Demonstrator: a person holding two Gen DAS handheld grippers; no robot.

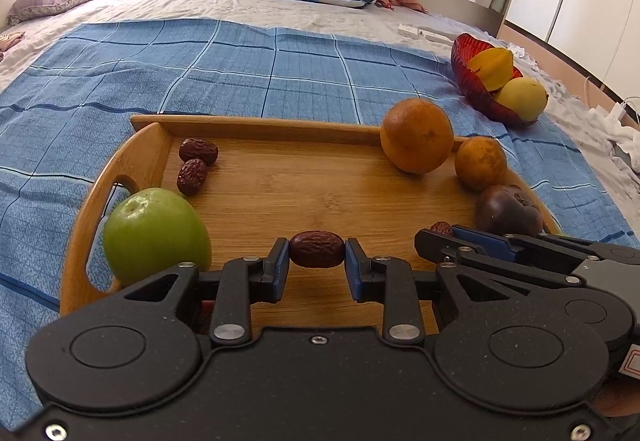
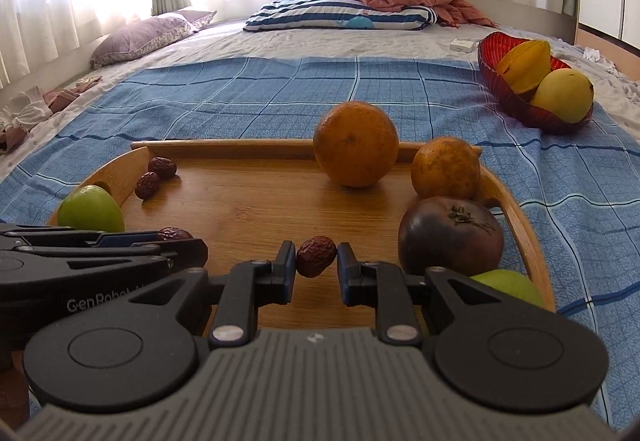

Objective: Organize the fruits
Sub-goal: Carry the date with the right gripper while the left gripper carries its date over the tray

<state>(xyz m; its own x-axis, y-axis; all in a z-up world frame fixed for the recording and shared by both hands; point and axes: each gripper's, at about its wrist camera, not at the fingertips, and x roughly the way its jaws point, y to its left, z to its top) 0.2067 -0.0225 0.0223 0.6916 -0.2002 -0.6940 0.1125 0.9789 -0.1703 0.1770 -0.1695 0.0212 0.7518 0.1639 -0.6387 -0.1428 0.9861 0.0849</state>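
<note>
Over tray [image 1: 256,129] | left claw [image 1: 317,259] clamps date [image 1: 317,249] | right claw [image 2: 316,261] seemingly clamps 2nd date [image 2: 315,256]

We have both grippers low over the tray, side by side, pointing the same way. Left gripper [image 1: 317,256]: blue pads [image 1: 280,265] pressed on both ends of a red date [image 1: 316,249], jaws nearly parallel, narrow gap. Right gripper [image 2: 316,259]: pads [image 2: 289,269] pinching a second date [image 2: 315,256], left pad touching, right pad at its edge. Each gripper's fingertips show at the inner edge of the other wrist view.
</note>
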